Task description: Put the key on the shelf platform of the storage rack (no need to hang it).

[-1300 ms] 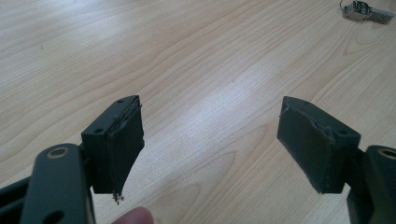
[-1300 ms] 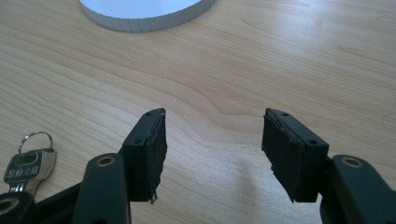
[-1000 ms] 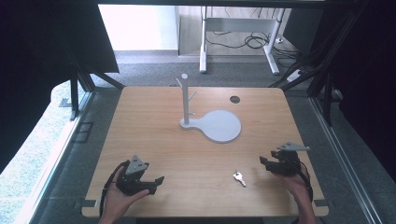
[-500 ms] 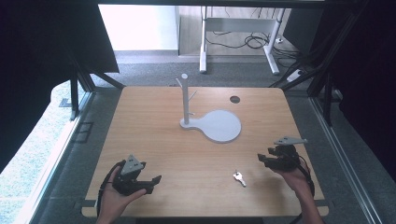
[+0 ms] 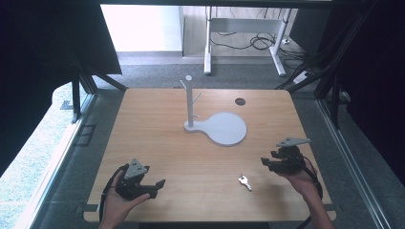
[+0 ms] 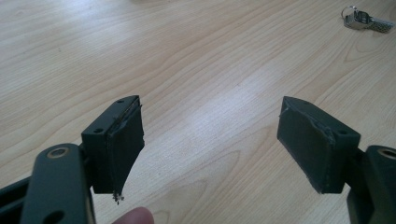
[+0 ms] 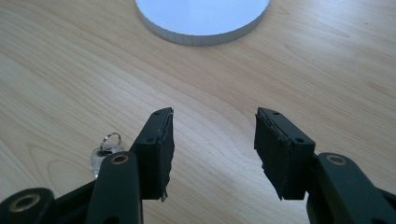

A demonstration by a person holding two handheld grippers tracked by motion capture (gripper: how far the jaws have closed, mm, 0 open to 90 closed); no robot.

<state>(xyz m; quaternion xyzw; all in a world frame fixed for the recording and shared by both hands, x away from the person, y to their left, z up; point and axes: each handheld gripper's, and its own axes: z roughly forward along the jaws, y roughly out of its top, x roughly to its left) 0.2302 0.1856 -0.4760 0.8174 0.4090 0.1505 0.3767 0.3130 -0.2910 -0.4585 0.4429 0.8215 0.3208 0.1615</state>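
High view: fixed above the near table (image 5: 157,143) edge, facing forward and down, taking in the whole top and the floor beyond. Each gripper view sits low and close over the wood, looking along its own jaws. All three views share the key (image 5: 244,182) (image 6: 363,20) (image 7: 103,150).

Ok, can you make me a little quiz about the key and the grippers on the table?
1. True or false: the key lies flat on the table.
2. Which gripper is nearer the key: A left gripper, B right gripper?
3. What stands on the white base?

Key
1. True.
2. B; the key lies just beside its open, empty jaws, which have just been closing a little.
3. A post with pegs.
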